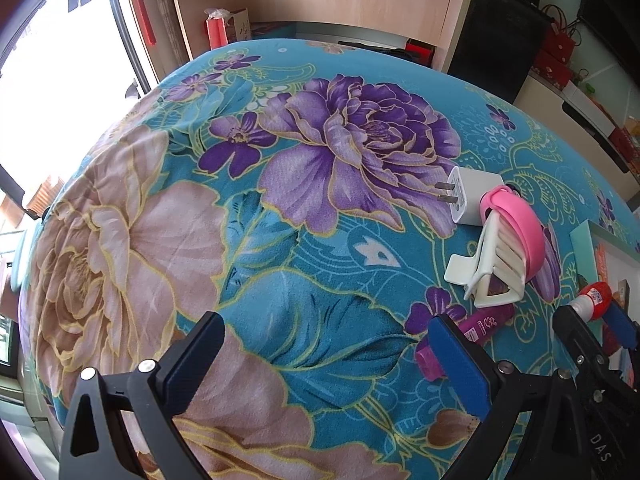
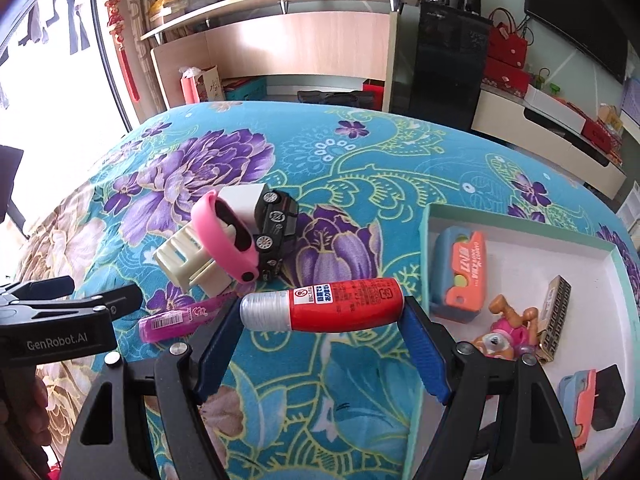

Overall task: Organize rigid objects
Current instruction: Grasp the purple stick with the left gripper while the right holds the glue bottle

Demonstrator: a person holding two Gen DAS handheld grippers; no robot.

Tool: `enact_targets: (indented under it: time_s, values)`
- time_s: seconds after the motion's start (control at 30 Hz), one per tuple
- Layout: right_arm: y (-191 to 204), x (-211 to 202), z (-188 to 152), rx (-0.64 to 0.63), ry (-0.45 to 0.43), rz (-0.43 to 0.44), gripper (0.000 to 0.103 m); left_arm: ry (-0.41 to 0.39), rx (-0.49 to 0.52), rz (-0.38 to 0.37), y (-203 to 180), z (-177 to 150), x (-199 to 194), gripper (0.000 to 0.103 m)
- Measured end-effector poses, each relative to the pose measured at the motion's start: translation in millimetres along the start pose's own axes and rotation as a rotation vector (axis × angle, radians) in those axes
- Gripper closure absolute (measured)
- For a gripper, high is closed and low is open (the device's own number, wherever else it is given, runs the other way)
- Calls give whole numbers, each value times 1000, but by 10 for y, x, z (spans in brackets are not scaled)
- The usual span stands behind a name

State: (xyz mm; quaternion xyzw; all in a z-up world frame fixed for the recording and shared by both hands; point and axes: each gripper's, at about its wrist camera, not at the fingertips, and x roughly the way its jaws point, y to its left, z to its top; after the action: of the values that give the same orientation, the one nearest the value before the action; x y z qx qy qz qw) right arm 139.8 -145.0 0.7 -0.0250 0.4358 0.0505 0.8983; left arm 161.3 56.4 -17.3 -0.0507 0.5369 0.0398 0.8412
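Right gripper (image 2: 322, 340): jaws wide, clamped end-to-end on the red plastic glue tube with the silver cap (image 2: 324, 309). Tube lies crosswise, cap against the left pad, base against the right pad. It looks lifted off the teal floral blanket (image 2: 340, 400), though I can't be sure of the gap.

Handling: tube is light, stiff-walled and smooth. An end-to-end grip has small contact patches, so it could pivot or pop out. Taking it across the red body would hold better. Not fragile.

Left gripper (image 1: 332, 356): jaws spread apart, nothing between them, over bare blanket.

Outward from the right gripper:
- 9 o'clock: one magenta plastic marker-like tube (image 2: 180, 318), flat on the blanket.
- 11 o'clock: a touching pile of one cream plastic hair claw clip (image 2: 188, 260), one pink rubbery wristband (image 2: 224, 236), one white plug charger block (image 2: 244, 200) and one black toy car (image 2: 276, 228) on its side.
- 2 to 3 o'clock: mint-rimmed shallow white tray (image 2: 426, 248). Inside are two orange-and-blue plastic cases (image 2: 460, 272), one small pink-and-tan toy figure (image 2: 506, 334), one gold-and-black harmonica-like bar (image 2: 554, 316) and one black block (image 2: 608, 396).

Judgement: the tube goes to the tray next, with five items loose on the blanket after that.
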Motion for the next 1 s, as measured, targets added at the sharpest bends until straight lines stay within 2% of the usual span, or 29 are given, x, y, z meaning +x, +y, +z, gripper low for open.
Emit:
enact_targets:
  time_s: [0.27, 0.4, 0.6, 0.77, 1.0]
  values:
    - [-275, -158, 17, 79, -32, -33, 24, -4, 104, -39, -278, -50, -34, 0]
    - [-373, -170, 8, 113, -27, -41, 24, 39, 164, -53, -368, -112, 47, 0]
    - [-409, -173, 0, 123, -26, -44, 24, 55, 269, -2, -503, -198, 129, 0]
    - [-401, -165, 0, 117, -23, -46, 24, 49, 227, 26, -338, -149, 128, 0]
    - [-381, -158, -2, 110, -19, -50, 24, 6, 27, 138, 96, -15, 98, 0]
